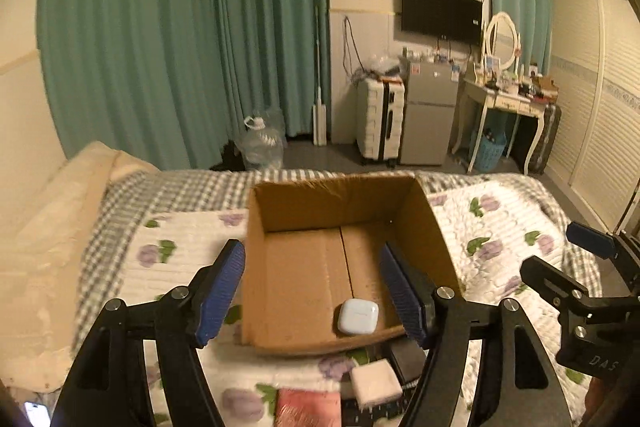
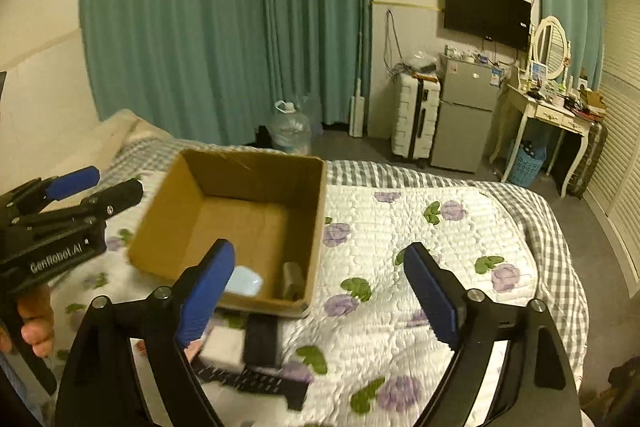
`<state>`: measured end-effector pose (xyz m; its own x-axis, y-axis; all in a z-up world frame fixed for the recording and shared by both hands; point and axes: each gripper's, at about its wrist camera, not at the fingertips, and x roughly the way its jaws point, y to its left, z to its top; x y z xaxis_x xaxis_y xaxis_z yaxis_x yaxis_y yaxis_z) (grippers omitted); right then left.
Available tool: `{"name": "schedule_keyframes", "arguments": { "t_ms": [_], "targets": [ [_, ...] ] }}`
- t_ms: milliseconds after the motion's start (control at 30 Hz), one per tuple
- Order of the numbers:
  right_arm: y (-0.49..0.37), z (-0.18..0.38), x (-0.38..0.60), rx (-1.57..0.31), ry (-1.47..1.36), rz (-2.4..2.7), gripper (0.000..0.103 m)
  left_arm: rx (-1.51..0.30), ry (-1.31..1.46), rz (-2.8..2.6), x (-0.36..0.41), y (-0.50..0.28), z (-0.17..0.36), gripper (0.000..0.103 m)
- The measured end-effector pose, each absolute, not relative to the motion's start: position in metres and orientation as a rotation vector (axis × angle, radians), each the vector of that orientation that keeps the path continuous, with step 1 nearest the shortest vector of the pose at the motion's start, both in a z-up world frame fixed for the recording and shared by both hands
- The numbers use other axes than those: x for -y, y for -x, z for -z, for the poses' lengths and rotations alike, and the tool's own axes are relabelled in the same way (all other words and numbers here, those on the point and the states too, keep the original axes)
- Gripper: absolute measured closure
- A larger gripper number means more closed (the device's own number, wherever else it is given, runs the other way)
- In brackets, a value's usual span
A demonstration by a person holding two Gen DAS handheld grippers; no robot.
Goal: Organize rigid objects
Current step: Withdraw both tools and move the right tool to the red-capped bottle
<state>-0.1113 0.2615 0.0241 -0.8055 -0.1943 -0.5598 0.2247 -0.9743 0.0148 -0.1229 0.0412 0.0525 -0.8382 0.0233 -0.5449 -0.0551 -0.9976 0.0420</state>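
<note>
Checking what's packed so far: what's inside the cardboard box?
In the cardboard box: a white earbud case near the front wall, plus a small grey object in one corner. The right gripper finger hides part of the floor.

One cardboard box [image 1: 348, 211] is sitting on the bed's floral quilt [image 2: 420, 227]. Two things are lying inside it: one white earbud case [image 1: 357, 315] and one small grey block [image 2: 293, 279]. In front of the box four items are waiting: one white square pad [image 1: 376, 383], one dark rectangular block [image 2: 262, 343], one black remote [image 2: 260, 383] and one reddish packet [image 1: 308, 407]. Two grippers are hovering, the left [image 1: 312, 291] and the right [image 2: 320, 291], each showing two blue fingers spread wide.
</note>
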Motion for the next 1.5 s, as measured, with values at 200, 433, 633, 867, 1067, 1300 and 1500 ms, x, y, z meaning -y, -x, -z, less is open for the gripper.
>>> {"name": "schedule_keyframes", "arguments": {
  "t_ms": [200,433,633,867,1067,1300,1500],
  "targets": [
    [0.061,-0.036,-0.266,-0.146,-0.886,2.733,0.015,-0.056,0.872,-3.001,-0.027,0.074,-0.069,0.03],
    [0.03,0.011,-0.269,-0.287,-1.045,2.652,0.015,-0.026,0.916,-3.007,-0.016,0.027,-0.039,0.03],
    [0.027,0.064,-0.261,-0.439,-1.128,2.562,0.015,-0.037,1.002,-2.981,-0.014,0.016,0.017,0.03],
    [0.045,0.092,-0.243,-0.696,-1.216,2.302,0.015,-0.087,1.161,-2.919,-0.014,0.022,0.072,0.03],
    [0.051,0.129,-0.224,-0.937,-1.291,2.05,0.02,-0.119,1.232,-2.925,-0.019,0.021,0.086,0.03],
    [0.06,0.148,-0.216,-0.998,-1.278,1.981,0.029,-0.141,1.273,-2.929,-0.022,0.021,0.092,0.03],
    [0.058,0.149,-0.213,-1.038,-1.244,1.991,0.036,-0.168,1.302,-2.914,-0.031,0.023,0.094,0.03]
  ]
}}
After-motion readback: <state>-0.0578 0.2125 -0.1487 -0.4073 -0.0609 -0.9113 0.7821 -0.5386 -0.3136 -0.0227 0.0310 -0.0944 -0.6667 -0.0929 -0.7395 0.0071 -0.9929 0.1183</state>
